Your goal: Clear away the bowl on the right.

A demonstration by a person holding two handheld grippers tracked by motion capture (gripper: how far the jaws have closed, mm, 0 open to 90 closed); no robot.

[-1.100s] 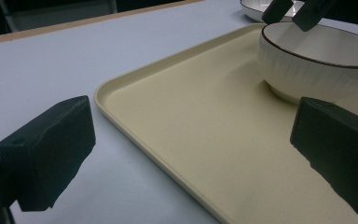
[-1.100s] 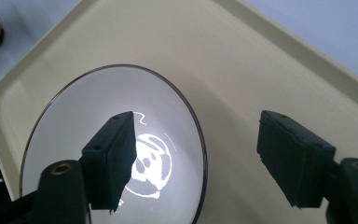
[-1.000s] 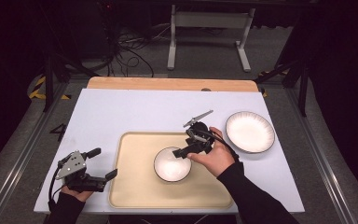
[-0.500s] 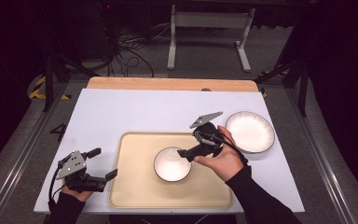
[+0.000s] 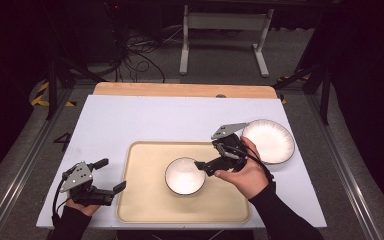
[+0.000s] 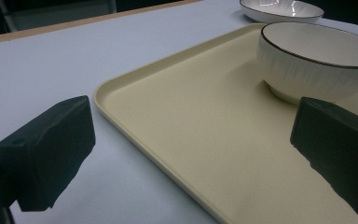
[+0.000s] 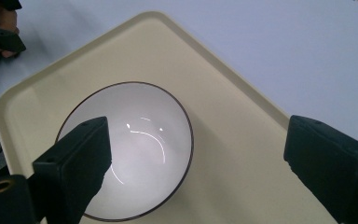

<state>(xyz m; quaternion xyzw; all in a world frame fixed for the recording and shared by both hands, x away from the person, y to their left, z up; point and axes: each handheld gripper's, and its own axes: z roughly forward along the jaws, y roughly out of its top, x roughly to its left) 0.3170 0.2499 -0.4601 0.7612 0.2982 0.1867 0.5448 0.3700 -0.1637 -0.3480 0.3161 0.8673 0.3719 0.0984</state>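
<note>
A white bowl (image 5: 185,176) with a dark rim stands upright on the beige tray (image 5: 145,200). My right gripper (image 5: 202,167) hovers just above the bowl's right rim; its jaws have just been opening and now stand wide. In the right gripper view the bowl (image 7: 130,144) lies below the jaws, untouched by either pad. At the tray's left edge my left gripper (image 5: 111,175) rests low on the table, open and holding nothing. The left gripper view looks across the tray (image 6: 191,130) to the bowl (image 6: 317,60).
A white ribbed plate (image 5: 269,141) lies on the white table right of the tray, just behind my right hand, and it shows far off as the plate (image 6: 282,9). A wooden strip (image 5: 180,90) runs along the table's far edge.
My right gripper has let go of the bowl's rim and drawn back to the right and a little up. The bowl stays on the tray. The left gripper has kept still.
</note>
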